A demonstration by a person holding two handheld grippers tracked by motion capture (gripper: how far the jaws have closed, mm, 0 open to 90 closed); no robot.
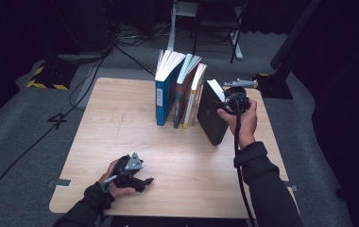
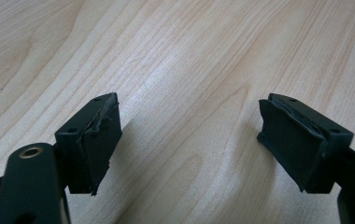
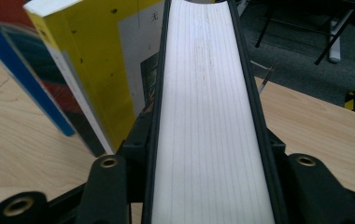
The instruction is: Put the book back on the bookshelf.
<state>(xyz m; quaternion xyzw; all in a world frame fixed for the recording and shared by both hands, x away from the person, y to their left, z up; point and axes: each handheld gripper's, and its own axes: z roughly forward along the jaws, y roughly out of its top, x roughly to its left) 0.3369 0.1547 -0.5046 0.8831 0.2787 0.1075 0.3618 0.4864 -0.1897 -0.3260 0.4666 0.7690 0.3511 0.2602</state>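
A black-covered book [image 1: 211, 113] stands tilted on the wooden table [image 1: 121, 127], a little to the right of three upright books: a blue book [image 1: 165, 92], a dark red one [image 1: 181, 99] and a yellow book [image 1: 192, 101]. My right gripper [image 1: 229, 98] is shut on the black book's upper edge; in the right gripper view both jaws press on the covers, the white page block [image 3: 208, 116] runs between them, and the yellow book [image 3: 96, 70] stands just to the left. My left gripper [image 1: 144, 181] rests open at the table's front left, its pads [image 2: 96, 144] wide apart over bare wood.
Grey carpet with black cables [image 1: 36, 142] surrounds the table. A chair frame [image 1: 215, 28] and a dark stand [image 1: 281, 71] are behind the table's far edge. Bare wood lies left of the books and across the table's middle.
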